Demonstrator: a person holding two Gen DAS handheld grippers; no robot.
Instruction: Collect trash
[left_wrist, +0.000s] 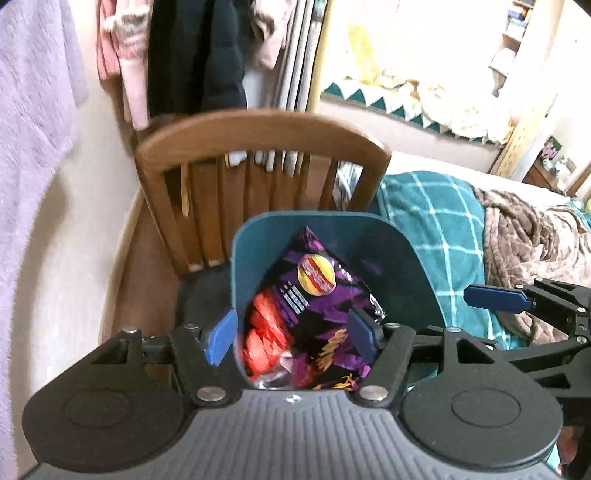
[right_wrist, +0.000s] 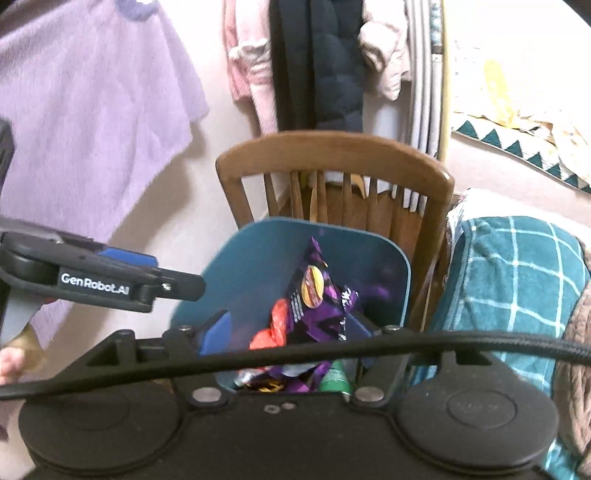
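A teal bin (left_wrist: 314, 218) stands on a chair seat, seen from above in both views, its rim (right_wrist: 332, 226) toward the chair back. A purple snack bag (left_wrist: 317, 280) stands tilted inside it, top corner up; the right wrist view shows the bag (right_wrist: 321, 299) above other wrappers and a green bottle (right_wrist: 334, 376). My left gripper (left_wrist: 293, 334) hangs open over the bin's near edge, with neither pad pressing the bag. My right gripper (right_wrist: 288, 328) is open above the same edge, empty. Each view shows a blue finger (left_wrist: 495, 297) of the other gripper beside it.
The wooden chair (left_wrist: 258, 129) backs onto a wall hung with clothes (right_wrist: 317, 66) and a lilac towel (left_wrist: 33, 110). To the right lies a bed with a teal checked blanket (left_wrist: 436, 229) and a brown throw (left_wrist: 528, 236). A black cable (right_wrist: 295, 350) crosses the right wrist view.
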